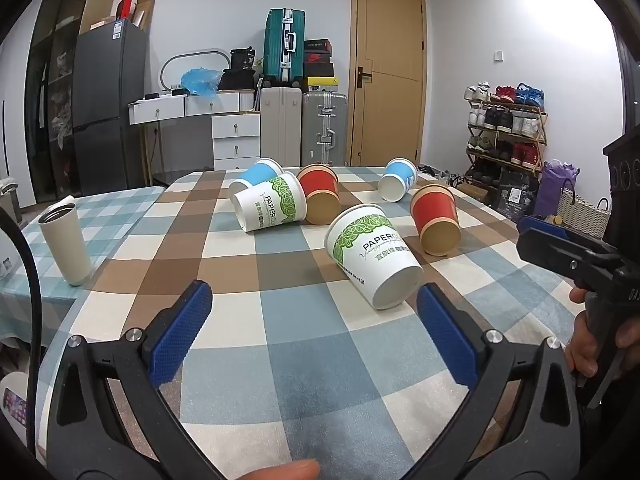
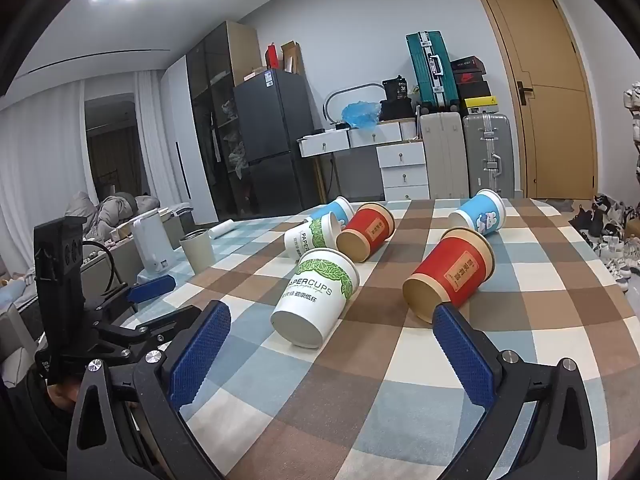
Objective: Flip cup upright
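Both tongs are hovering low over the checked tablecloth (image 1: 280,320), jaws spread wide, gripping nothing. The left gripper (image 1: 314,312) is facing the nearest white cup (image 1: 372,256), lying on its side just ahead of its right finger. The right gripper (image 2: 332,336) is sitting between that white cup (image 2: 316,296) and a toppled red cup (image 2: 448,276); bare cloth is lying between its fingers.

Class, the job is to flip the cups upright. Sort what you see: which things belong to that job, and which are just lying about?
Belongs to the job:
near white cup
far white cup
near red cup
far red cup
left blue cup
right blue cup

Just lying about:
tumbler
kettle
suitcases
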### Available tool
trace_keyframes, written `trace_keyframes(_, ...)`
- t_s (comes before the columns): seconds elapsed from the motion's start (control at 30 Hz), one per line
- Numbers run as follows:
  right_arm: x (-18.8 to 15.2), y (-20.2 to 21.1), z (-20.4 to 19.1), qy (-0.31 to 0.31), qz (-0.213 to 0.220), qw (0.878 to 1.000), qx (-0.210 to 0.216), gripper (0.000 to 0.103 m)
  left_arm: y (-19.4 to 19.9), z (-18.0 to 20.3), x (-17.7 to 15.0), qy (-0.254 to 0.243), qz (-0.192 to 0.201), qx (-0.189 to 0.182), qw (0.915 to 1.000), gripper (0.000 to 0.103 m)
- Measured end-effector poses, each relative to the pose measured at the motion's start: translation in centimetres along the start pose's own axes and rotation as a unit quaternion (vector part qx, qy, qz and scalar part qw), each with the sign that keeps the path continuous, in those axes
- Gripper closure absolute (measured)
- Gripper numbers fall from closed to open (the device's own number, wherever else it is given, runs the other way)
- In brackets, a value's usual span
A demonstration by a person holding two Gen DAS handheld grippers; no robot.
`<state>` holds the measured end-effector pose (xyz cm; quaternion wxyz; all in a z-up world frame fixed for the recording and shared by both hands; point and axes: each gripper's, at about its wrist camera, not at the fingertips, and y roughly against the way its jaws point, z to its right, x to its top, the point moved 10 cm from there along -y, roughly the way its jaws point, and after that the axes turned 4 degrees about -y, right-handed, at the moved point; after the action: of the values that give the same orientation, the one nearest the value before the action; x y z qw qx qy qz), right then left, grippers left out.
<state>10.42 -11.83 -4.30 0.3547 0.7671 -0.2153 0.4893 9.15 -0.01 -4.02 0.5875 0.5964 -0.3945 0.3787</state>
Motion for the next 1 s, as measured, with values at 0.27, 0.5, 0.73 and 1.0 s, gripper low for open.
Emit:
trace_keyframes(0.27,-0.11,-0.03,-0.03,0.000,-0.005,1.000,-0.001,0.000,0.21,0.15,-0.06,0.001,0.000,-0.002,1.0000,0.001)
trace_keyframes(0.5,-0.16,-0.08,-0.08,0.001,-0.007,1.000,-0.001,0.000,-0.02,0.03,-0.05,0.003,-0.003,-0.002,1.0000,0.001)
trace_keyframes(0.73,-0.12,-0.05,-0.07,0.001,-0.007,1.000,-0.002,0.000,0.02,0.09,0.00,0.001,-0.001,-0.003,1.0000,0.001)
trace_keyframes(1.0,-0.27,-0.27,-0.07,0.001,-0.009,1.000,-0.002,0.000,0.46,0.27,-0.13,0.001,-0.001,-0.003,1.0000,0.001)
